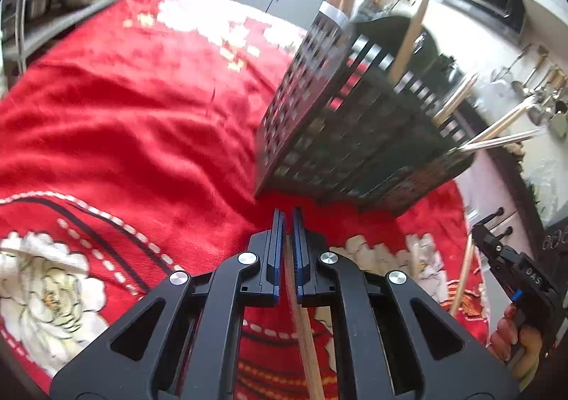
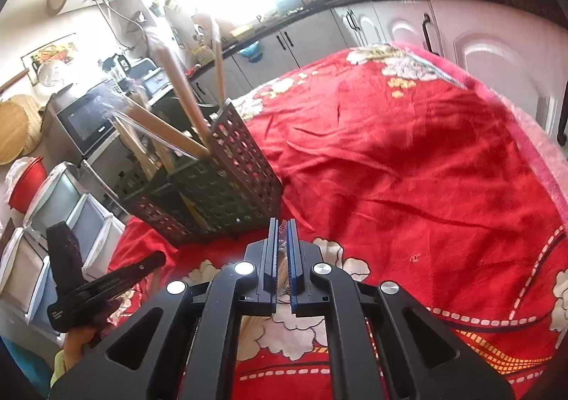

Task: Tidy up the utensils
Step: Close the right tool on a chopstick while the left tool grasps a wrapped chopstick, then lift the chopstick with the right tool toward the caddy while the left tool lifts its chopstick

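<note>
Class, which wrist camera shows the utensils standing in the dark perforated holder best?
The right wrist view: wooden handles rise clear above the holder. The left wrist view shows mostly its perforated wall, few handles poking out.

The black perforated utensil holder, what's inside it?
The utensil holder holds several wooden handles and a clear rod, sticking out the top. Their lower ends are hidden behind its walls.

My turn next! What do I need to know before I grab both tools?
Left tool: shut on a wooden stick.
Right tool: shut on something thin and pale; exactly what is unclear.
The dark utensil basket stands on the red blanket, just ahead of both tools.
Done: several wooden and metal handles already stand in the basket.
Left: probably drop both held pieces into the basket.
</note>
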The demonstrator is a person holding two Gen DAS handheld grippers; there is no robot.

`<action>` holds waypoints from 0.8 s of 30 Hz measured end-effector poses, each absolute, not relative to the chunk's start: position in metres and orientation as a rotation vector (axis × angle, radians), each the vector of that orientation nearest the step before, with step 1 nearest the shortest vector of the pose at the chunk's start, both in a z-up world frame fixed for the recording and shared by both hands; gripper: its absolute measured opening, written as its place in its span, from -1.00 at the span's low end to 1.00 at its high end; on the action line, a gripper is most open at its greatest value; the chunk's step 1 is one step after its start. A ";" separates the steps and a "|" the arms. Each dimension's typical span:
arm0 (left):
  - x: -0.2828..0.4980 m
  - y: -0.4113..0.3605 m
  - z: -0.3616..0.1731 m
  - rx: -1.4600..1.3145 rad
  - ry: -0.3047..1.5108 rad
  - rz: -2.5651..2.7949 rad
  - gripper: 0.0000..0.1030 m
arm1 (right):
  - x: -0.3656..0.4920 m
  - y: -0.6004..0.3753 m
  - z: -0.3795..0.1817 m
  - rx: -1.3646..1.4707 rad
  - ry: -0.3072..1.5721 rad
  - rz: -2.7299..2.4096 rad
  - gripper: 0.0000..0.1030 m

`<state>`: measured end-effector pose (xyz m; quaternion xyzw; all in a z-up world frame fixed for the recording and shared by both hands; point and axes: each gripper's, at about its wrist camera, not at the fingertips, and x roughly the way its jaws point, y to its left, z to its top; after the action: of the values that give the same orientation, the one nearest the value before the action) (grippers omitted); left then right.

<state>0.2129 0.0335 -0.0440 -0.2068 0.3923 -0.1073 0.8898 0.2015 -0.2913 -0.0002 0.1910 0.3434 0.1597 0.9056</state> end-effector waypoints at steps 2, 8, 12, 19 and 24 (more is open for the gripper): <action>0.206 0.037 -0.033 -0.443 0.781 -0.231 -0.95 | 0.197 -0.290 0.007 0.388 0.689 0.340 -0.91; 0.186 0.038 0.000 -0.445 0.683 -0.257 -0.95 | 0.183 -0.280 0.029 0.357 0.622 0.393 -0.92; 0.178 0.037 0.028 -0.442 0.611 -0.290 -0.95 | 0.175 -0.273 0.045 0.333 0.589 0.434 -0.93; 0.163 0.033 0.071 -0.395 0.497 -0.312 -0.95 | 0.160 -0.257 0.075 0.294 0.517 0.506 -0.95; 0.155 0.032 0.084 -0.382 0.453 -0.317 -0.95 | 0.150 -0.246 0.094 0.265 0.477 0.550 -0.99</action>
<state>0.1552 0.0316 0.0836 -0.1874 0.2221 -0.1553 0.9442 0.1505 -0.2456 0.0937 0.1291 0.2326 0.2681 0.9259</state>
